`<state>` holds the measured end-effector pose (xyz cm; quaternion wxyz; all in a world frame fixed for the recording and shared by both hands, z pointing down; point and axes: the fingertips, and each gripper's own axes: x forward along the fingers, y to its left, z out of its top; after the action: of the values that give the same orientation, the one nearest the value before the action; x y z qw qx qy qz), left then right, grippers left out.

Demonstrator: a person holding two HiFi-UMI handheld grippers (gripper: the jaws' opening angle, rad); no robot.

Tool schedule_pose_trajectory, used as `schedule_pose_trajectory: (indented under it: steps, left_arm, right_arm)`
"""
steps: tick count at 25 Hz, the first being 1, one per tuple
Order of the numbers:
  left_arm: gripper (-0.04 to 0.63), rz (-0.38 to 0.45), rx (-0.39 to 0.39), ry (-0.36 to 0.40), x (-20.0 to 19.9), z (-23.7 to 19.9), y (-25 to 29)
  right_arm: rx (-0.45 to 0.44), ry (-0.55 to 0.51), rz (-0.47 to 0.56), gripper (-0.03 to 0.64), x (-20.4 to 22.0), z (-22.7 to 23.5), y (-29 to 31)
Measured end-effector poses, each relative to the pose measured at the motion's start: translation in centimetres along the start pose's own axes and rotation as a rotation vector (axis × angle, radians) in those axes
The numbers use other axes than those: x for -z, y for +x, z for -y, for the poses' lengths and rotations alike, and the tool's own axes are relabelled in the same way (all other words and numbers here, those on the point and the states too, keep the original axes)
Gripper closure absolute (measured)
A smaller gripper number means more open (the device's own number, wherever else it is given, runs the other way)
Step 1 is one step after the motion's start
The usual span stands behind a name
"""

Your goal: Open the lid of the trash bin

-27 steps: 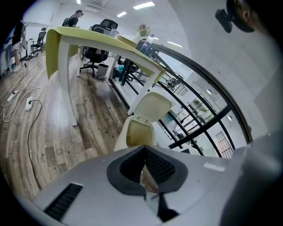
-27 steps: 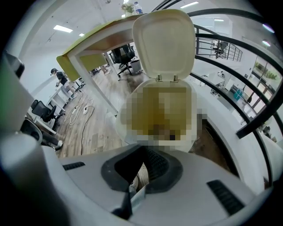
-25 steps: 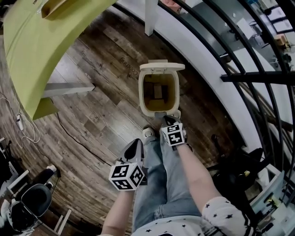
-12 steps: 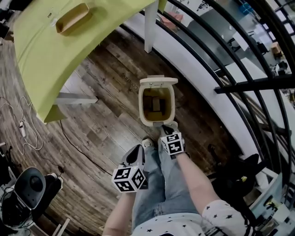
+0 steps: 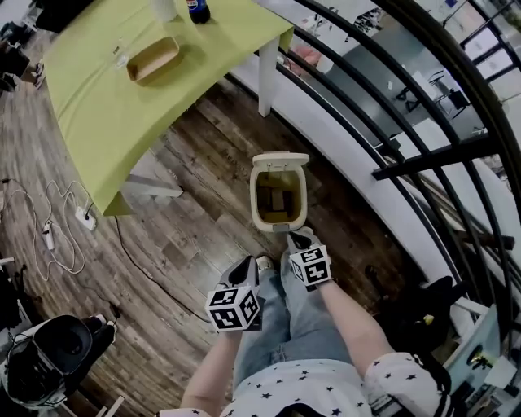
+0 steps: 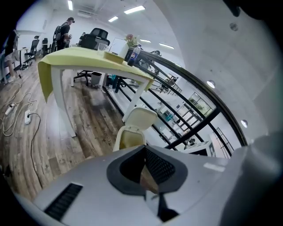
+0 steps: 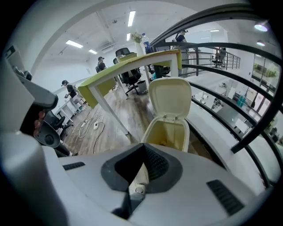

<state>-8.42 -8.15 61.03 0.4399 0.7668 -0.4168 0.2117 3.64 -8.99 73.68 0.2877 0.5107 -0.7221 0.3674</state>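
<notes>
The cream trash bin [image 5: 278, 213] stands on the wood floor with its lid [image 5: 280, 160] tipped up and back, showing a dark inside. My right gripper [image 5: 298, 237] is shut and empty, its tip just short of the bin's near rim. My left gripper [image 5: 242, 268] is also shut and empty, lower and to the left, away from the bin. In the right gripper view the open bin [image 7: 170, 132] and its raised lid [image 7: 170, 99] sit just beyond the right gripper [image 7: 142, 145]. The left gripper view shows the bin [image 6: 131, 137] ahead of the left gripper [image 6: 144, 148].
A green table [image 5: 106, 106] with a tray [image 5: 153, 59] and a bottle [image 5: 196, 9] stands at upper left, its white leg [image 5: 267, 77] behind the bin. A black railing [image 5: 391, 138] runs along the right. Cables [image 5: 69, 220] and an office chair [image 5: 45, 358] lie at left.
The head view has lifted and drawn back, so the bin looks smaller and more of the table shows. The lid stays up. Both grippers stay shut near the bin's front.
</notes>
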Motion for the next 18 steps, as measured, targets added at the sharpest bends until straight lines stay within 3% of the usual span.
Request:
schedule_pose_trajectory:
  steps: [18]
  left_arm:
    - [0.583, 0.062, 0.049, 0.116, -4.3, 4.5, -6.2]
  right_arm:
    - [-0.041, -0.022, 0.184, 0.623, -7.9, -5.7, -13.0]
